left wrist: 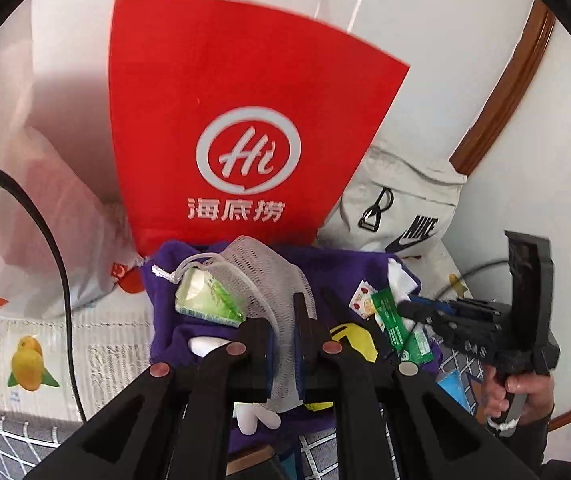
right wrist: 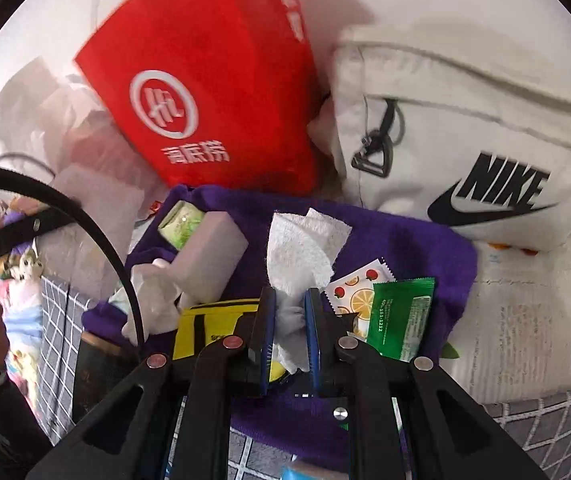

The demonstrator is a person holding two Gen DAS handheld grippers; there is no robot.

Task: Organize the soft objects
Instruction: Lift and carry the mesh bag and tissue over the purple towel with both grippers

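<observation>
A purple cloth (left wrist: 189,320) (right wrist: 405,248) lies spread and carries the small items. My left gripper (left wrist: 285,344) is shut on a white mesh drawstring pouch (left wrist: 261,268), which holds a green packet (left wrist: 209,296). My right gripper (right wrist: 289,320) is shut on a white paper tissue (right wrist: 301,248); it also appears in the left wrist view (left wrist: 421,312). Next to the tissue lie a fruit-print sachet (right wrist: 359,288) and a green sachet (right wrist: 401,320). A yellow pouch (right wrist: 209,320) and a white glove-shaped soft piece (right wrist: 153,292) lie to the left.
A red paper bag (left wrist: 241,120) (right wrist: 205,80) stands behind the cloth. A white Nike bag (right wrist: 465,140) (left wrist: 401,208) leans at the right. A translucent plastic bag (left wrist: 57,208) is at the left. A printed white sheet with a mango picture (left wrist: 29,364) and a checked cover (right wrist: 545,428) lie below.
</observation>
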